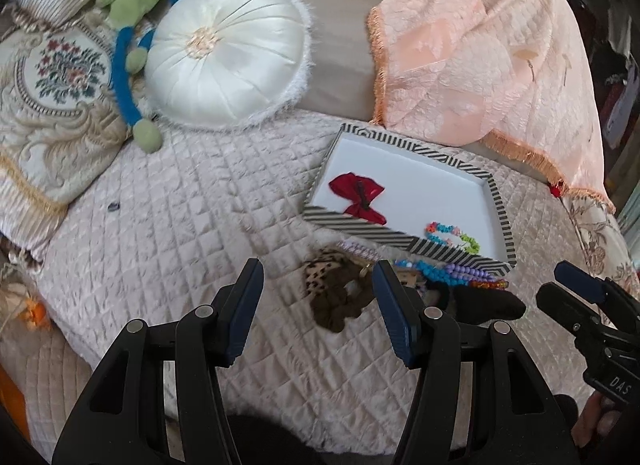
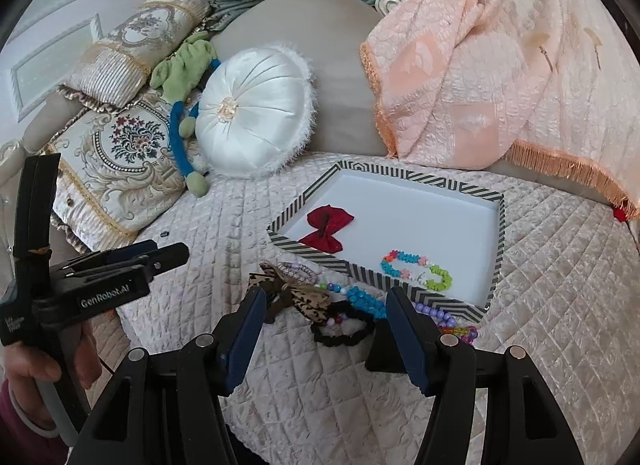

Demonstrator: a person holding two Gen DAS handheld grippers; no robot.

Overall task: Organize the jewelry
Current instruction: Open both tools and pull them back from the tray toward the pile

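A striped tray [image 1: 360,230] [image 2: 320,258] with a white floor lies on the quilted bedspread. It holds a red bow [image 1: 360,197] [image 2: 326,230] and a colourful flower-bead bracelet [image 1: 452,235] [image 2: 416,270]. In front of the tray lie a leopard-print bow [image 1: 324,279] [image 2: 306,299], a black scrunchie [image 2: 344,330], and blue and purple bead strings [image 1: 440,271] [image 2: 364,301]. My left gripper [image 1: 318,269] [image 2: 168,251] hangs open above the bedspread, just short of the leopard bow. My right gripper [image 2: 326,293] [image 1: 568,289] is open over the scrunchie and beads, with nothing between its pads.
At the back lean a white round cushion [image 1: 224,53], an embroidered pillow [image 1: 52,105] and a green-and-blue plush toy [image 1: 124,77]. A peach fringed throw [image 1: 480,65] hangs behind the tray. The quilted bedspread [image 1: 180,225] stretches left of the pile.
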